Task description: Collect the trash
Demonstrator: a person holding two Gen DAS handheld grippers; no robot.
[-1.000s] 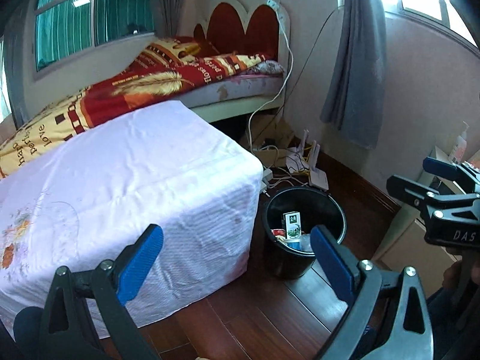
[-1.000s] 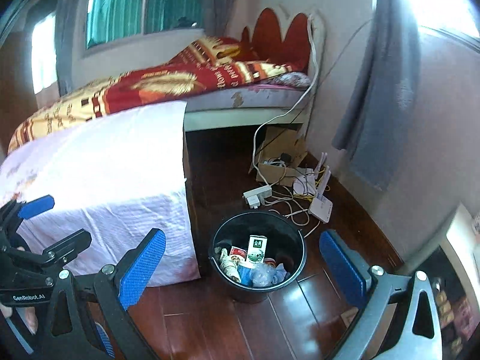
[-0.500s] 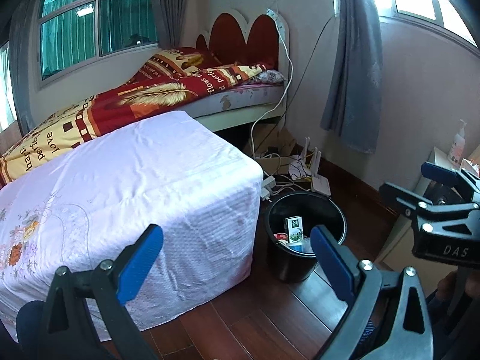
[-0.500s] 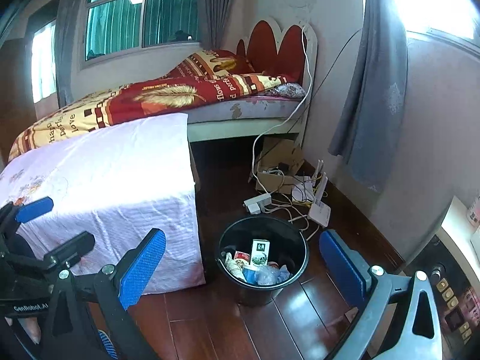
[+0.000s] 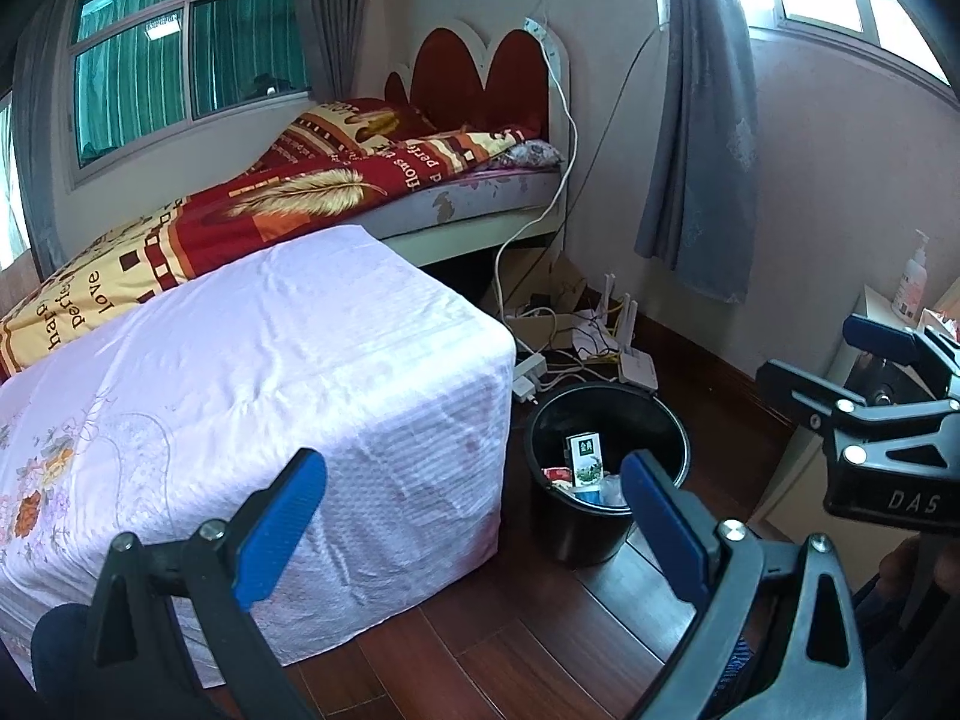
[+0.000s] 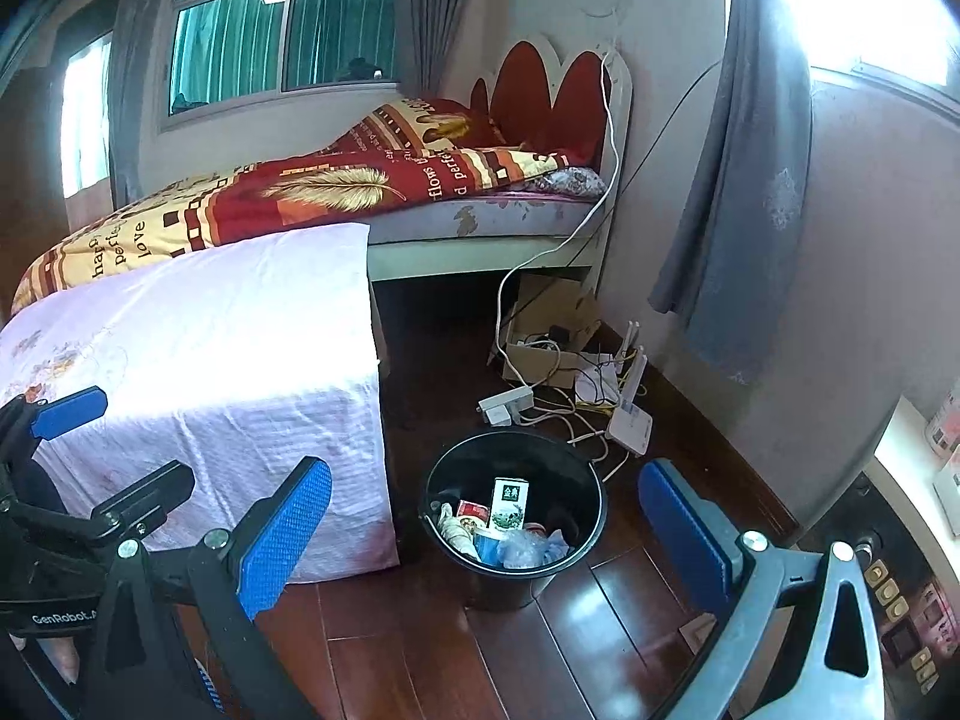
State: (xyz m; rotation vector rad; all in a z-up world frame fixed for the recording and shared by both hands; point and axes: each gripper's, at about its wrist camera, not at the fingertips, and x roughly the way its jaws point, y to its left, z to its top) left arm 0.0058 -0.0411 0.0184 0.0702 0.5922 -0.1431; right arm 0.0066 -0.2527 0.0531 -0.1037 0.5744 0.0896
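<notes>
Both wrist views raised well above the wooden floor (image 5: 540,660), looking forward and down past own spread blue fingers. Left view set near the white-covered table's (image 5: 240,372) front corner; right view further right, nearer the black bin (image 6: 516,564). Shared: bin, table, bed (image 6: 360,192), router (image 5: 636,366), curtain (image 6: 738,210). Each gripper visible at the other view's edge.
</notes>
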